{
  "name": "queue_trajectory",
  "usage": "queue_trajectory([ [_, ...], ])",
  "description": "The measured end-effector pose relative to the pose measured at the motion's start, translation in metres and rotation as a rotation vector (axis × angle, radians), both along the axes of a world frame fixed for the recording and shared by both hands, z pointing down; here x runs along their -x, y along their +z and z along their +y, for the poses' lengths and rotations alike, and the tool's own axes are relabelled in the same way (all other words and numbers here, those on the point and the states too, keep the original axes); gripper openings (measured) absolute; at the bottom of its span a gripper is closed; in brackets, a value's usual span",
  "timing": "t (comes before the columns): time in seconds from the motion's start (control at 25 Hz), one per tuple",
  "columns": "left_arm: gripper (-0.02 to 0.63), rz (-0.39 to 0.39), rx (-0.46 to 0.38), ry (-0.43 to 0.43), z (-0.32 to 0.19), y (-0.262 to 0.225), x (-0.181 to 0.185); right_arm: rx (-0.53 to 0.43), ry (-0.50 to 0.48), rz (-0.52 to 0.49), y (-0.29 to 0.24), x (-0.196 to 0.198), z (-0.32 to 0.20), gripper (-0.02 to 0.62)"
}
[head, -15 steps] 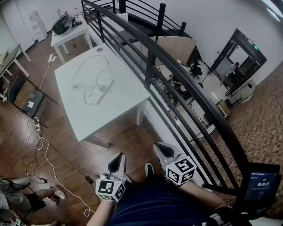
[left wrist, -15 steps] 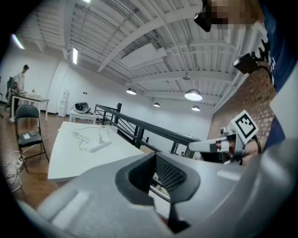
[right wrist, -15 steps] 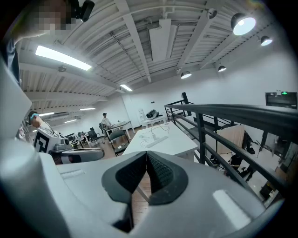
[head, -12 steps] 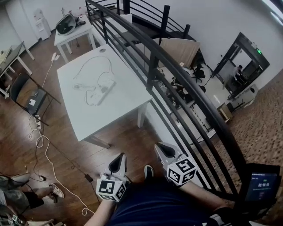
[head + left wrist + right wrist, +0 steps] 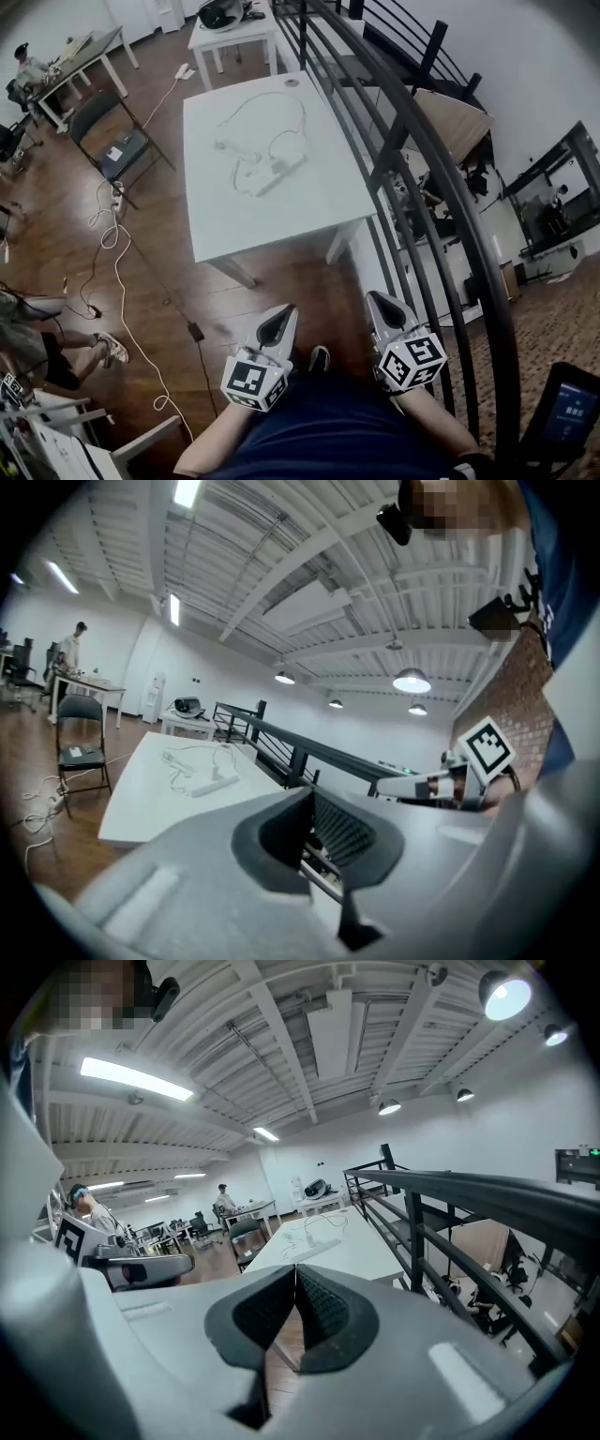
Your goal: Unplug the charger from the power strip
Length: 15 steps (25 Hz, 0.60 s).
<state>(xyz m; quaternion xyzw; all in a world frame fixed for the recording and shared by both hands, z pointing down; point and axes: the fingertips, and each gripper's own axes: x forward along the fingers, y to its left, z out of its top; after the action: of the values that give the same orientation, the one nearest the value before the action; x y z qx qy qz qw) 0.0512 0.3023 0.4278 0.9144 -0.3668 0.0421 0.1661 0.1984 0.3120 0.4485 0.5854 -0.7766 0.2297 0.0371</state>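
Note:
A white power strip (image 5: 279,174) lies on the white table (image 5: 216,230) ahead of me, with a small white charger (image 5: 276,162) plugged into it and white cable (image 5: 265,98) looping toward the table's far end. The strip (image 5: 210,784) also shows in the left gripper view and, small, the strip (image 5: 317,1240) in the right gripper view. My left gripper (image 5: 279,321) and right gripper (image 5: 383,306) are held close to my body, well short of the table, both shut and holding nothing. Each points toward the table.
A black metal railing (image 5: 412,150) runs along the table's right side. Left of the table stand a dark chair (image 5: 112,141) and white cords (image 5: 114,262) on the wooden floor. A second white table (image 5: 230,28) stands beyond. People sit at the far left.
The head view has swung, so the table now sits higher and more central. Both grippers stay shut and close to my body, a little lower in view.

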Motion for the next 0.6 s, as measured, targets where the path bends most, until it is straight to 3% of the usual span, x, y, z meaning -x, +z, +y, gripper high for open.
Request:
queue_trajectory([
  [0.24,0.006,0.002,0.043,-0.085,-0.044,0.020,0.032,0.033,-0.072,0.009,0.016,0.030,-0.048,0.011],
  [0.6,0.006,0.025,0.029,-0.010,-0.187,0.015,0.065,0.032,-0.034,0.063,0.014,0.070,-0.181,0.011],
])
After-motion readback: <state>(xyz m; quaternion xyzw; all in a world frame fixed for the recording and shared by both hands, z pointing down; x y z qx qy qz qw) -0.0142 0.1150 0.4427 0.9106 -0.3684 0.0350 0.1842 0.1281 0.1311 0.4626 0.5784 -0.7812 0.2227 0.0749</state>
